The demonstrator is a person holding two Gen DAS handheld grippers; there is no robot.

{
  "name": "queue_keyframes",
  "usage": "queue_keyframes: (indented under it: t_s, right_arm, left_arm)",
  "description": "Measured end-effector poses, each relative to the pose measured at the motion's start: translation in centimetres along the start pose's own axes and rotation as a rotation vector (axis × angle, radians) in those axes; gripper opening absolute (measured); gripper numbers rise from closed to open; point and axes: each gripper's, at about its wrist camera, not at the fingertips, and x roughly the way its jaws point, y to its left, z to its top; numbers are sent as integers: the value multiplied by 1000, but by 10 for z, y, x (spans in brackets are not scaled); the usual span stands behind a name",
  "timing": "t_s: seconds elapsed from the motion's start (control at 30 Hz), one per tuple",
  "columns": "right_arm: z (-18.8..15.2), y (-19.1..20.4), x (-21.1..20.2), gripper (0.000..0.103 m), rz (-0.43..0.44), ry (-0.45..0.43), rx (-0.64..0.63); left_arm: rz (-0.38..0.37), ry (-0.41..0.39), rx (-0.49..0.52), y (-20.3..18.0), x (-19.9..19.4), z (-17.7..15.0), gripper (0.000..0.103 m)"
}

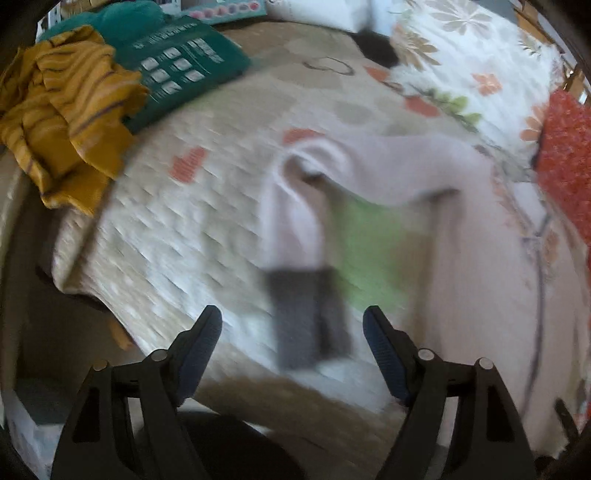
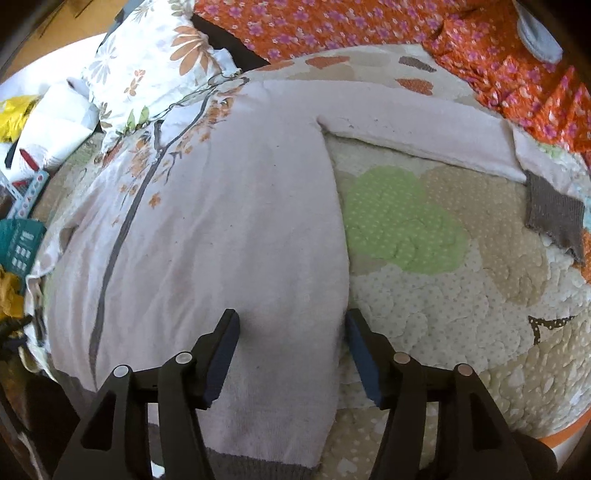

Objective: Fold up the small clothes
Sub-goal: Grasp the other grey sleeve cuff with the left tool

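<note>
Sweater [image 2: 229,206] sharp only in right view; both grippers' fingers spread, empty.

A quilted bedcover [image 2: 436,295] with a green patch [image 2: 399,225] lies ahead of the right gripper; an orange flowered cloth [image 2: 332,26] is far ahead; a floral pillow [image 2: 155,62] is far left; a teal package [image 1: 177,62] lies far left of the left gripper.
</note>
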Motion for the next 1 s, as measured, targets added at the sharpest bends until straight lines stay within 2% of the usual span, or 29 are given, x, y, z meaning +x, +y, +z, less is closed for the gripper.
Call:
queue_keyframes:
  t_s: [0.1,0.17,0.2,0.27,0.33,0.4,0.5,0.57,0.77,0.8,0.83,0.87,0.93,1.0]
  right_arm:
    - [-2,11,3,72,-42,-7,-51]
    - [-3,18,5,74,-69,-11,-78]
    - [-3,19,5,75,-75,-12,-81]
    - [-3,20,5,75,-78,-17,-80]
    - [-4,19,5,75,-79,-19,-79]
    - [-4,20,6,75,-84,-23,-81]
    - [-5,23,6,76,-98,-29,-86]
    - [-5,23,7,76,-102,-33,-89]
    - [-5,26,8,78,-117,-42,-94]
    - [-5,26,8,78,-118,-44,-94]
    - [-5,26,8,79,-119,-44,-96]
    - [-5,26,9,79,-119,-44,-97]
    - [-5,26,9,79,-117,-45,-96]
    - [-5,25,8,80,-115,-47,-98]
  left_arm:
    - [31,60,41,-1,22,11,83]
    - [-6,108,49,2,33,10,83]
    - [-34,122,41,4,38,11,78]
    - [-84,103,9,12,38,15,59]
    - [-100,87,-13,23,31,23,7]
    - [-104,79,-85,44,27,39,8]
    - [5,-10,-198,90,13,75,8]
    - [48,-49,-250,110,8,97,7]
    - [137,-160,-312,130,-14,135,9]
    - [147,-165,-317,131,-13,138,12]
    - [154,-161,-327,132,-11,139,22]
    - [155,-160,-337,132,-12,136,28]
    - [122,-164,-368,136,-12,131,44]
    - [68,-154,-386,138,-10,120,53]
